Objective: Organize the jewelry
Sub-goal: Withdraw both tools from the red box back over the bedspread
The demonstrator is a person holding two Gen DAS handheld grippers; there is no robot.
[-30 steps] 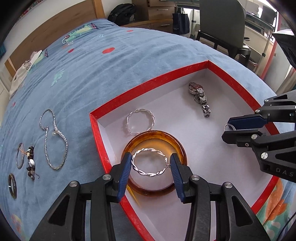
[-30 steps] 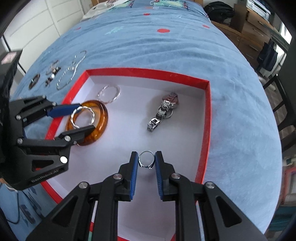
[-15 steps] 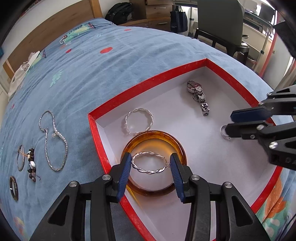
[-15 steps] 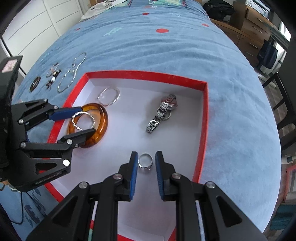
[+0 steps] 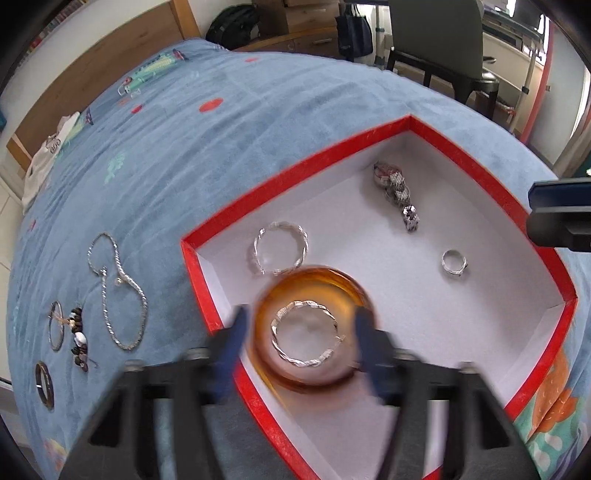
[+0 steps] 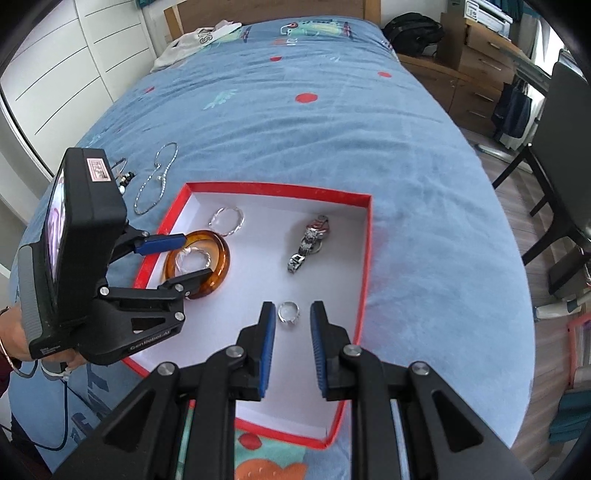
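1. A blue bedspread (image 6: 332, 122) with red dots covers the bed.
2. A black backpack (image 6: 413, 27) sits by the wooden drawers (image 6: 476, 85).
3. A dark chair (image 5: 436, 33) stands beyond the bed.

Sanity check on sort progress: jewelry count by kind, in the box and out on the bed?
In red box:
Twisted silver bangles: 2
Amber bangle: 1
Watch: 1
Silver ring: 1
On blue bedspread:
Silver chain: 1
Thin hoop: 1
Beaded piece: 1
Dark ring: 1
Total: 9
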